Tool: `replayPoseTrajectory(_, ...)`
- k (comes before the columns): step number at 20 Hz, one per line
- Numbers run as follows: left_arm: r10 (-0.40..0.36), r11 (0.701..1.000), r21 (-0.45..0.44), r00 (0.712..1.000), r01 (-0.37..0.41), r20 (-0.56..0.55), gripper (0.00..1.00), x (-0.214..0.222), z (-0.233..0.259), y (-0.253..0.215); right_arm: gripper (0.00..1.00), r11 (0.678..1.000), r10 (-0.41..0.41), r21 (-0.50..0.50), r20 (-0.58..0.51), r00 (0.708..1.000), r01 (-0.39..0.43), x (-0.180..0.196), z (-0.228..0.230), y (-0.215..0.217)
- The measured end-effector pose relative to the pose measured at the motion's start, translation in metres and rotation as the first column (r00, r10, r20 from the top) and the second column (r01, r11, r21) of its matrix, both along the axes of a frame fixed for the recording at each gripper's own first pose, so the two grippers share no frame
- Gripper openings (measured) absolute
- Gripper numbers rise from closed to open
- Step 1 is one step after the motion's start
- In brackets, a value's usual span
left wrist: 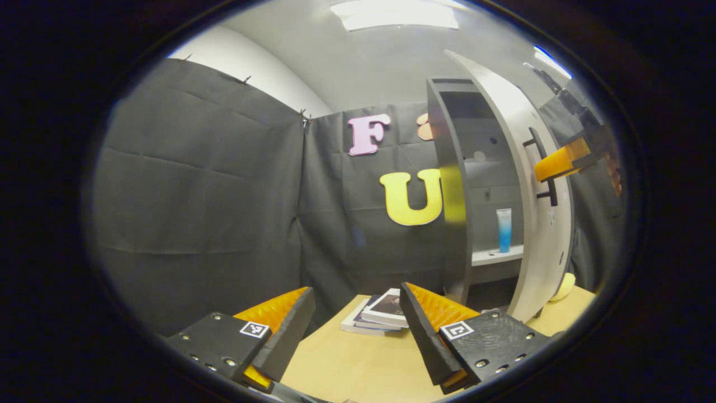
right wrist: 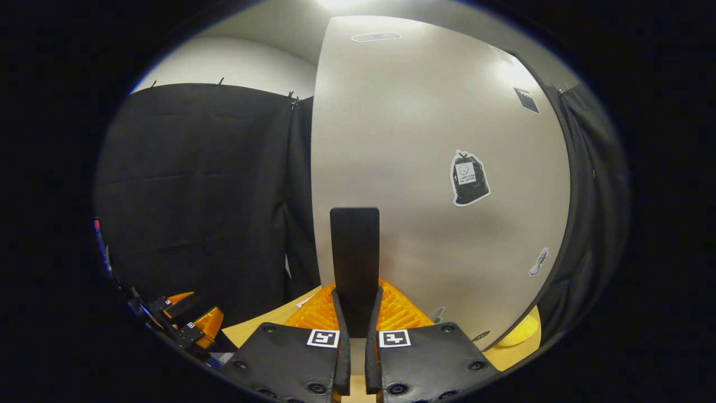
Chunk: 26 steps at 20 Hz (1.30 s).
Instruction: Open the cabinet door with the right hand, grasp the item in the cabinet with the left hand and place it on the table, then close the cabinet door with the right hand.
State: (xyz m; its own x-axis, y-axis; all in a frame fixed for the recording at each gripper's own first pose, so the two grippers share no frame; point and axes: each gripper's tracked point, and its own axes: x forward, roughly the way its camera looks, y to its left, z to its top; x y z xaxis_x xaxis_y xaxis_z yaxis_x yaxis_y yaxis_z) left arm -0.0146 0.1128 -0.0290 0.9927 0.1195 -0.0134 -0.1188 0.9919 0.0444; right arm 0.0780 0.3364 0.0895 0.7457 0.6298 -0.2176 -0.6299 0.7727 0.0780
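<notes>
Cabinet point(left wrist: 453, 184) stood on the table point(left wrist: 358, 364) at the right of the left gripper view, dark carcass, pale shelves inside. Its door point(right wrist: 425, 168) was swung partly open, and you had it by the handle point(right wrist: 354, 252): in the right gripper view both fingers of your right gripper point(right wrist: 356, 313) were clamped on the dark vertical bar, one on each side. In the left gripper view the same gripper point(left wrist: 559, 162) sat at the handle point(left wrist: 545, 168) on the door's point(left wrist: 537, 224) outer face.

Your left gripper point(left wrist: 358, 319) hung above the table, well apart from the cabinet, jaws spread wide and holding nothing. It also showed low left in the right gripper view point(right wrist: 187, 324).

A stack of books point(left wrist: 377, 316) lay on the table near the cabinet foot. The item, a blue-and-clear bottle point(left wrist: 504, 229), stood upright on the lower shelf point(left wrist: 492, 256) inside the cabinet. Something yellow point(left wrist: 565, 286) lay on the table just behind the door's bottom edge; couldn't tell what.
</notes>
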Motion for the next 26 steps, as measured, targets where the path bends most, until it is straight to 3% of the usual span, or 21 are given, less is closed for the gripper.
replayPoseTrajectory(2, -0.018, 1.000, 0.010, 1.000, 0.018, 0.009, 0.92, -0.002, 0.007, -0.015, 0.12, 1.000, 0.024, 0.012, -0.007, 1.000, -0.024, -0.007, 0.001, -0.010)
replayPoseTrajectory(3, -0.029, 1.000, 0.012, 1.000, 0.029, 0.010, 0.99, -0.001, 0.010, -0.025, 0.12, 0.999, 0.035, 0.017, -0.011, 0.999, -0.034, -0.010, 0.003, -0.014)
replayPoseTrajectory(7, -0.065, 0.998, 0.008, 0.998, 0.065, 0.014, 0.92, -0.001, 0.016, -0.054, 0.12, 0.997, 0.069, 0.027, -0.020, 0.997, -0.069, -0.015, 0.004, -0.031)
replayPoseTrajectory(10, -0.104, 0.995, 0.008, 0.994, 0.103, 0.018, 0.92, -0.002, 0.021, -0.084, 0.12, 0.995, 0.085, 0.046, -0.032, 0.996, -0.084, -0.020, 0.006, -0.047)
replayPoseTrajectory(16, -0.187, 0.982, 0.011, 0.982, 0.187, 0.026, 0.95, -0.006, 0.025, -0.143, 0.12, 0.995, 0.087, 0.060, -0.026, 0.996, -0.085, -0.019, 0.005, -0.072)
replayPoseTrajectory(20, -0.228, 0.973, -0.010, 0.973, 0.229, 0.030, 0.92, -0.003, 0.025, -0.176, 0.12, 0.995, 0.081, 0.064, -0.021, 0.996, -0.080, -0.024, 0.006, -0.092)
replayPoseTrajectory(21, -0.237, 0.971, -0.014, 0.971, 0.238, 0.033, 0.99, -0.003, 0.027, -0.185, 0.12, 0.995, 0.075, 0.061, -0.016, 0.997, -0.074, -0.029, 0.009, -0.100)
replayPoseTrajectory(23, -0.254, 0.967, -0.020, 0.966, 0.255, 0.039, 0.92, 0.000, 0.028, -0.201, 0.11, 0.996, 0.063, 0.057, -0.013, 0.998, -0.062, -0.034, 0.011, -0.116)
replayPoseTrajectory(26, -0.284, 0.958, -0.034, 0.958, 0.286, 0.041, 0.95, 0.001, 0.027, -0.227, 0.11, 0.997, 0.041, 0.066, -0.021, 0.999, -0.040, -0.030, 0.009, -0.136)
